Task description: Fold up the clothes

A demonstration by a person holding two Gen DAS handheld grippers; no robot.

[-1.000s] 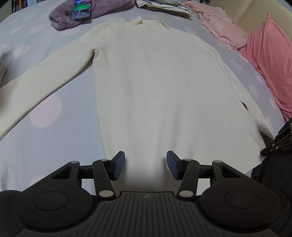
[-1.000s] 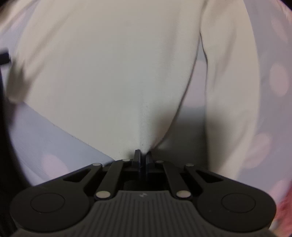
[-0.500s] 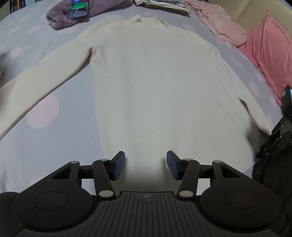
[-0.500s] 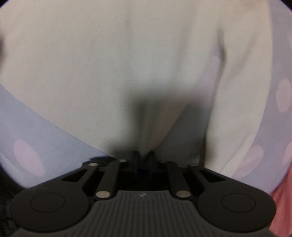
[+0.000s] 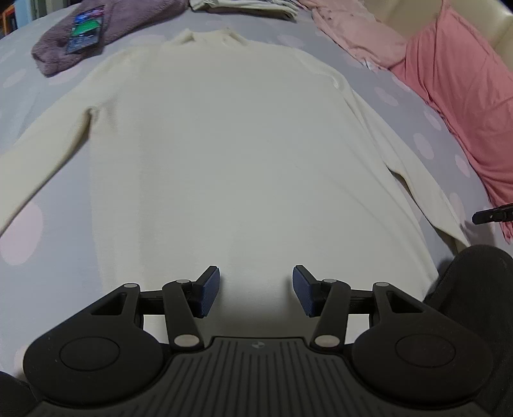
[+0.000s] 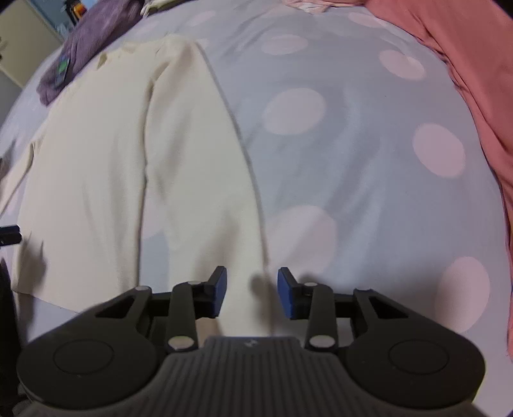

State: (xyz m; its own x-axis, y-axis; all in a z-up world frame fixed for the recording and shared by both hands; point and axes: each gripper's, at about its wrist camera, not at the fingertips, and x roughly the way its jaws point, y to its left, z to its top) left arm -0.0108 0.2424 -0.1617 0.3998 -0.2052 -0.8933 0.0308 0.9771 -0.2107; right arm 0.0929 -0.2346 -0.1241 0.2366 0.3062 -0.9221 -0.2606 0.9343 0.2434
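Over the hem of the sweater (image 5: 243,154), the left gripper (image 5: 256,290) hangs with its jaws spread wide, its blue pads (image 5: 210,290) holding nothing; whether they touch the knit below cannot be told. The sweater, cream and long-sleeved, lies flat and face up on the sheet (image 5: 48,256), grey with pale pink dots, its collar pointing away from the gripper and its hem nearest it. One sleeve runs out to the left of the body; the other lies along the body's right edge, close beside it.

At the cuff end of that right sleeve (image 6: 205,179), the right gripper (image 6: 252,292) is also released, jaws well apart, though a little less so than the left. Its pads (image 6: 284,298) straddle the sleeve's outer edge: cream cloth under the left pad, spotted sheet under the right. Nothing is pinched between them. In the left wrist view a black tip of this gripper shows at the frame's right edge, just beyond the sleeve.

Beyond the collar lie a purple garment (image 5: 105,29) with a phone (image 5: 85,33) on it and a folded pale pile (image 5: 243,6). Right of the sweater, pink clothes (image 5: 455,106) are heaped along the sheet's edge.
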